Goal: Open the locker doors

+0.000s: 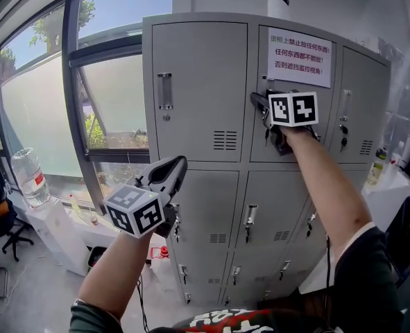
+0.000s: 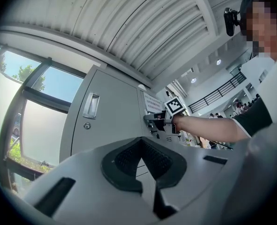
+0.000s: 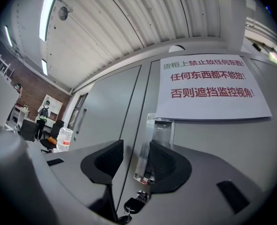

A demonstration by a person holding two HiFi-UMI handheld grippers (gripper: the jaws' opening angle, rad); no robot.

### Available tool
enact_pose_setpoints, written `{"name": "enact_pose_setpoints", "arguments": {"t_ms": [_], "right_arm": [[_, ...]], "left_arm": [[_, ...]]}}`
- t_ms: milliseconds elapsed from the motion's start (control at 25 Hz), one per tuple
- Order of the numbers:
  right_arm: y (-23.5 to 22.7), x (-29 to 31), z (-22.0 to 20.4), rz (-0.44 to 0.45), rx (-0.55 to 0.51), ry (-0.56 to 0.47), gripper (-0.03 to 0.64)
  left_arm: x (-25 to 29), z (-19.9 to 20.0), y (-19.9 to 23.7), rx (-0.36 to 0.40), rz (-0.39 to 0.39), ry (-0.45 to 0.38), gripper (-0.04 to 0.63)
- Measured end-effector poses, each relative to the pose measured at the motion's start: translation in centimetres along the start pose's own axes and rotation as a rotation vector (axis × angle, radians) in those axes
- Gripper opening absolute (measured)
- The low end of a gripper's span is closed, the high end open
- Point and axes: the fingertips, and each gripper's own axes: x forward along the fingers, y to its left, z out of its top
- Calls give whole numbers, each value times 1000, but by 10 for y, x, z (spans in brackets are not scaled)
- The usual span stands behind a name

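Filling the head view's centre, the grey locker (image 1: 198, 82) has every door closed, with a water bottle (image 1: 30, 175) at far left; the left gripper view shows the left gripper (image 2: 139, 142) pinched together and empty, and the right gripper view shows the right gripper (image 3: 136, 159) spread astride the middle door's handle (image 3: 154, 135), with keys (image 3: 131, 204) below.

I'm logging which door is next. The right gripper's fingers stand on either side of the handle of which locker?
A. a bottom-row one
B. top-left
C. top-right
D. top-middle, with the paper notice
D: the right gripper has open fingers either side of the handle on the door bearing the paper notice, middle of the top row.
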Motion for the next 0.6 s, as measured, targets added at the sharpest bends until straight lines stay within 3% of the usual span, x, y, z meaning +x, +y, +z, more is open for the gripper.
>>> {"name": "enact_pose_setpoints", "arguments": {"t_ms": [280, 600], "right_arm": [[6, -20, 2, 57, 28, 2, 160], [8, -43, 5, -60, -45, 58, 135]], "left_arm": [[-4, -11, 8, -20, 2, 12, 5], [-4, -22, 7, -39, -17, 34, 5]]}}
